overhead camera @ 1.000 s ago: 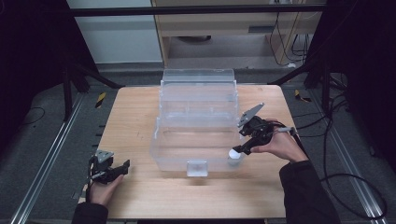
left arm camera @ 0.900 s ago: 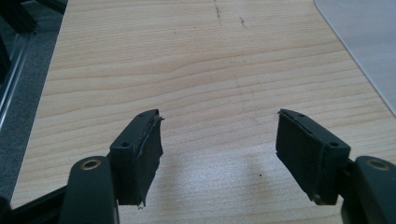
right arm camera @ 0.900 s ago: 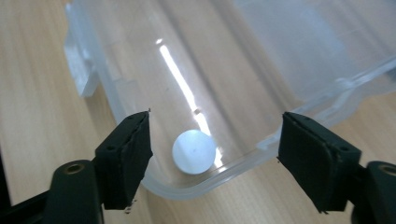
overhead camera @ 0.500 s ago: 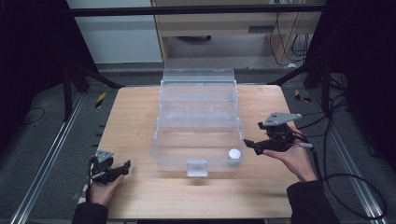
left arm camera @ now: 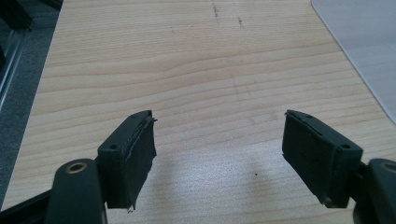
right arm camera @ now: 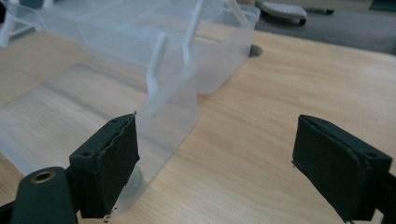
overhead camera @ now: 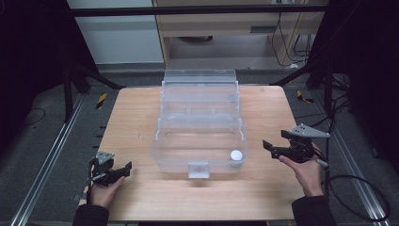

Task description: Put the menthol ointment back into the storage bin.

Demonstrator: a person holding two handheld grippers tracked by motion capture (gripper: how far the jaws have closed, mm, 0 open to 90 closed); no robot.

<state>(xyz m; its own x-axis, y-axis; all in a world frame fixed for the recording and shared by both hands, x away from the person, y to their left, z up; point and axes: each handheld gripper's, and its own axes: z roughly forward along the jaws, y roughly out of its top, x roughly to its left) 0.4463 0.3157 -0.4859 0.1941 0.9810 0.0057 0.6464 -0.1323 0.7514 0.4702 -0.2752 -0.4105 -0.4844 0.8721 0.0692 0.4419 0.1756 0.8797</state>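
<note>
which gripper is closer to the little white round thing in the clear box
Right. The right gripper sits just outside the clear box wall beside the white round thing; the left gripper rests at the table's near-left corner.

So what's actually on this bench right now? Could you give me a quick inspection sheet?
Surface: light wooden table, faint scuffs.
Job's things: clear plastic tiered organiser box, open; small white round object in its front tray, near the right corner.
Clutter: nothing seen on the table.
Grippers: left gripper open, low over the front left of the table; right gripper open, beside the box, holding nothing.
Cables: black cable looping on the floor at right.
Surroundings: grey floor, black frame legs, pale cabinet behind.
</note>
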